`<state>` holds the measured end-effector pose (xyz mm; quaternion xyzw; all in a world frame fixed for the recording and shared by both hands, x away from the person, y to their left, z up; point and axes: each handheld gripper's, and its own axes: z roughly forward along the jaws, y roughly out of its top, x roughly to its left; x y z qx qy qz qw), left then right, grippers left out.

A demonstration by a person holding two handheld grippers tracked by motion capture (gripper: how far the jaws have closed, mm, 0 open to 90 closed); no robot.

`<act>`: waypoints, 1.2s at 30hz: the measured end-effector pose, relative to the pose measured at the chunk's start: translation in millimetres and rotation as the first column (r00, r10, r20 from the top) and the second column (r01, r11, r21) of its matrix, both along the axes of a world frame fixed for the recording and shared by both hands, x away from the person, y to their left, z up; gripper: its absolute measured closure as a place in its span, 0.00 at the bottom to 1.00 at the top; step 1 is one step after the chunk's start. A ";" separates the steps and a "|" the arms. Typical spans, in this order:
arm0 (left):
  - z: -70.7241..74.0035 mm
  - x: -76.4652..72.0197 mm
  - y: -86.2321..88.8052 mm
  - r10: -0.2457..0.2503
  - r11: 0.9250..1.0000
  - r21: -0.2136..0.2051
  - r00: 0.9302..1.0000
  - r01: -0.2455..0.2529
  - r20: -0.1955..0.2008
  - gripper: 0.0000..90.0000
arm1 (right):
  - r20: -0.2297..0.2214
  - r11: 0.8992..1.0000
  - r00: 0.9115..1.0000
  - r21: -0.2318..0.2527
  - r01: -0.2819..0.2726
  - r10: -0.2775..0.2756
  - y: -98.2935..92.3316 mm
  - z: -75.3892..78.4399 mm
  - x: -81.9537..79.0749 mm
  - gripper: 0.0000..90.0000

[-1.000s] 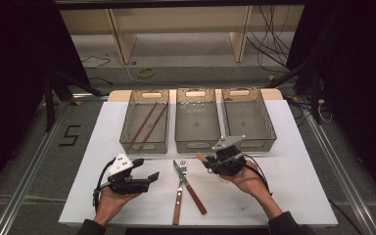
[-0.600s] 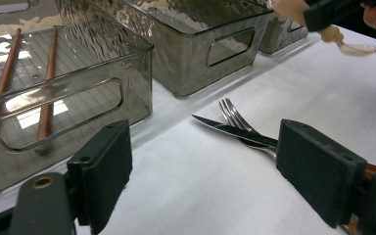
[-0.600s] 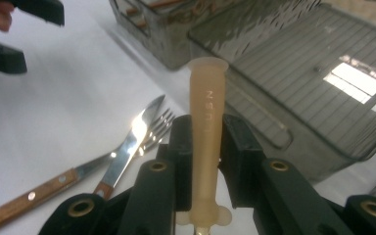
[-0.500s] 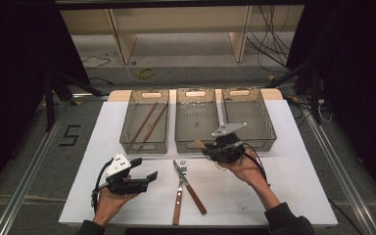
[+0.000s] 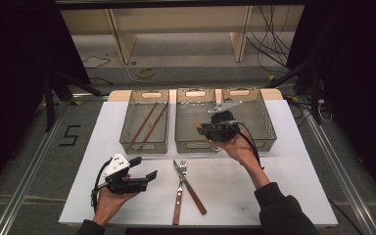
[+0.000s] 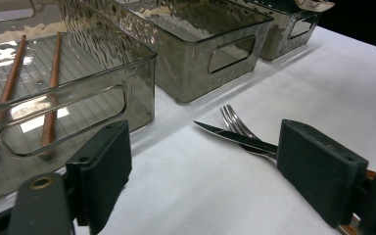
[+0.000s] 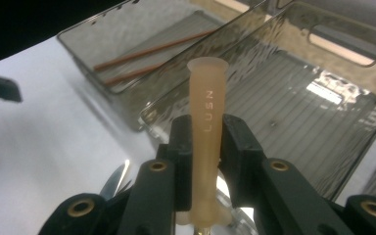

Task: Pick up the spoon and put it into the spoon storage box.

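Your right gripper (image 7: pixel 206 147) is clamped on a pale tan handle (image 7: pixel 206 117), a smooth, matte stick that flares to a flat rim at its far end and carries the raised letters "LUSN" along its length; what sits at its other end is hidden under the jaws. In the high view that gripper (image 5: pixel 203 128) hangs over the near edge of the middle bin (image 5: pixel 194 140), and the handle is a small pale sliver (image 5: pixel 196 122) whose lettering you cannot read there. Your left gripper (image 6: pixel 203 181) has its jaws wide apart with nothing between them, low over the white table (image 6: pixel 323 78). Its view shows the knife (image 6: pixel 235 138) crossing the fork (image 6: pixel 236 125) just ahead, and two brown chopsticks (image 6: pixel 53 78) through the ribbed wall of the left bin (image 6: pixel 98 105). The high view adds the right bin (image 5: pixel 264 129) and the wooden handles of knife and fork.
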<state>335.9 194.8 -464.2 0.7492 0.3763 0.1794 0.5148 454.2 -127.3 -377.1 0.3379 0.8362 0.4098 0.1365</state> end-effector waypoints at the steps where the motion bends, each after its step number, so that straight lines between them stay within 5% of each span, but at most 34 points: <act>1: 0.0 0.0 -0.1 -0.001 1.000 0.000 1.000 0.001 0.000 0.22 | 0.002 1.000 1.000 0.004 0.006 -0.006 -0.2 1.2 3.7 0.85; 16: 0.6 0.8 0.7 0.007 1.000 -0.002 1.000 -0.007 0.009 0.22 | 0.014 0.997 0.997 0.020 0.081 -0.081 1.1 10.3 36.7 0.85; 36: 0.7 1.0 0.5 0.006 1.000 -0.003 1.000 -0.006 0.008 0.22 | -0.026 0.987 0.987 -0.020 0.158 -0.159 15.1 -4.5 72.8 0.85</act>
